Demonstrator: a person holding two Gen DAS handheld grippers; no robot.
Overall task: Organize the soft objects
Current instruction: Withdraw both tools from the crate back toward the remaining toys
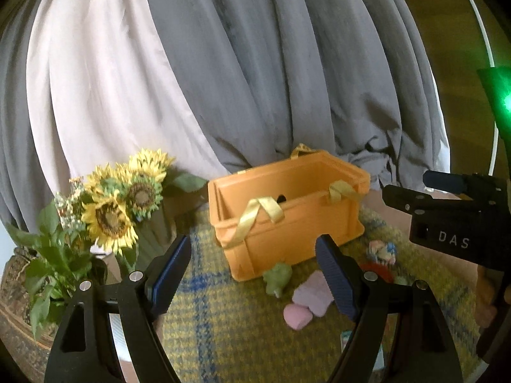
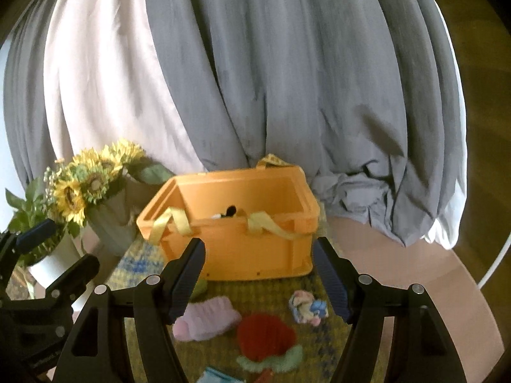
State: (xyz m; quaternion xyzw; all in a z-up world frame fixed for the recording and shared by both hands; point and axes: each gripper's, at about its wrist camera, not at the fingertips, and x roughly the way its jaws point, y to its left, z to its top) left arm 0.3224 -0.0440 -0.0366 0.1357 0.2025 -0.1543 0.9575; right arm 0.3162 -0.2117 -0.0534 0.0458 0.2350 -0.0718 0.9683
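Both grippers are hanging over the yellow-and-blue plaid mat (image 2: 281,290), and neither is gripping anything. The left gripper (image 1: 254,274) is sitting wide apart with nothing between its pads, and the right gripper (image 2: 260,279) is spread wide too. Right under them the soft stuff is lying scattered: a fuzzy pink sock (image 2: 204,319) stretching left to right, a red knit piece (image 2: 265,335), a pastel bundle (image 2: 308,309) and a small green plush (image 1: 278,277) leaning on the orange crate (image 2: 242,249). The crate is standing upright just behind, long side running across, yellow ribbon handles (image 2: 268,223) flopping over its rim. Sunflowers (image 1: 118,204) are sitting left, grey curtains (image 2: 287,79) hanging behind.
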